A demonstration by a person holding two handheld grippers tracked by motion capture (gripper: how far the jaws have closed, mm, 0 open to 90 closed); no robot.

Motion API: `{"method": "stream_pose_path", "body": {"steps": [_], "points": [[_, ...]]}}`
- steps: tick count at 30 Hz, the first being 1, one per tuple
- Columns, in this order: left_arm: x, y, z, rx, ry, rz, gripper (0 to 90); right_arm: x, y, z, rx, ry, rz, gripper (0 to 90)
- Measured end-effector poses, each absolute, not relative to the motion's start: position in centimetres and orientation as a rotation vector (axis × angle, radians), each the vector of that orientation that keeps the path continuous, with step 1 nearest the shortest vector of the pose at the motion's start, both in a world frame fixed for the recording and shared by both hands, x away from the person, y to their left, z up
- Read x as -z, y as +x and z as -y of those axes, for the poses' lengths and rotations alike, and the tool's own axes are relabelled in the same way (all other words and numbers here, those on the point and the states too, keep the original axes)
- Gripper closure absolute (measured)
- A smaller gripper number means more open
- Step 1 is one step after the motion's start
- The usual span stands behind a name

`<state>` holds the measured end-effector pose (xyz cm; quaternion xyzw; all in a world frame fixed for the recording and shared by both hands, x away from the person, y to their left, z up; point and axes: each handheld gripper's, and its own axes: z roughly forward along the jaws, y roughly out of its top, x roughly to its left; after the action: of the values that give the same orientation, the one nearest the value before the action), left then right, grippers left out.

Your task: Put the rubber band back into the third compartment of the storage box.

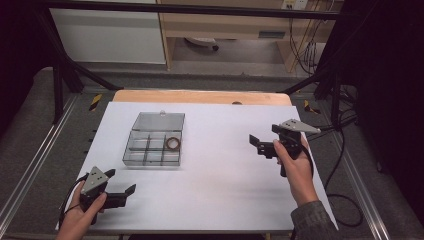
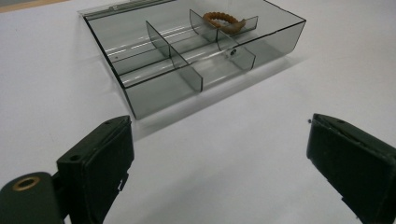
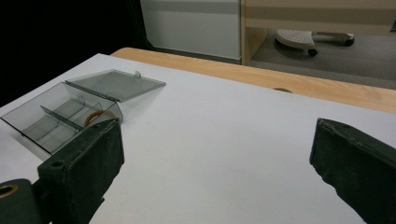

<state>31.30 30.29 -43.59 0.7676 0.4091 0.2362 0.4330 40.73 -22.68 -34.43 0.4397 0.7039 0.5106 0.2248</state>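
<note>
Bracelet (image 1: 173,143), a brown beaded ring, is lying in a right-hand compartment of a clear smoke-tinted organizer box (image 1: 145,157), left of centre in the high view. The box is sitting open on a white counter (image 1: 220,190), with its lid (image 1: 159,121) folded back flat toward the top of the frame. Thin dividers are splitting the box into compartments; their exact count is hard to tell.

At the lower left of the high view, the person's left hand (image 1: 77,220) is gripping the left gripper (image 1: 122,182), which is pointing right and slightly up the frame toward the box. Its jaws are standing wide apart and are holding nothing. In the left gripper view, the two black jaws are rising from the bottom corners, with the box at the top centre and the bracelet at its far end.

At the right of the high view, the person's right hand (image 1: 295,162), with a grey sleeve (image 1: 312,220) at the wrist, is holding the right gripper (image 1: 257,144) pointed left. Its jaws are also spread wide and empty. In the right gripper view, the box is sitting at the left, well apart from the jaws, and a wooden counter edge (image 3: 289,86) is running across the top.

Nothing is lying between either gripper and the box. Two grippers, one box and one bracelet are on view. Black cables (image 1: 345,150) are trailing over the grey floor at the right.
</note>
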Motion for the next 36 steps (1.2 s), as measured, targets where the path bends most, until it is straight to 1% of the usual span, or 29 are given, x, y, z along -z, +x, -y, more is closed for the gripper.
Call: {"method": "stream_pose_path", "body": {"steps": [10,21,28,36], "points": [[43.5,31.1,-30.2,-0.598,1.896,-1.018,7.4,36.5,38.5,25.9,-1.423,1.244,-1.874,4.5],[43.3,30.8,-30.4,-0.593,1.869,-1.039,7.5,39.0,36.2,27.4,-1.427,1.273,-1.839,6.0],[43.1,30.6,-30.4,-0.591,1.853,-1.048,7.4,40.3,34.5,28.4,-1.442,1.302,-1.809,4.8],[43.0,30.6,-30.5,-0.594,1.832,-1.054,7.4,41.9,33.1,28.6,-1.435,1.342,-1.844,3.8]]}}
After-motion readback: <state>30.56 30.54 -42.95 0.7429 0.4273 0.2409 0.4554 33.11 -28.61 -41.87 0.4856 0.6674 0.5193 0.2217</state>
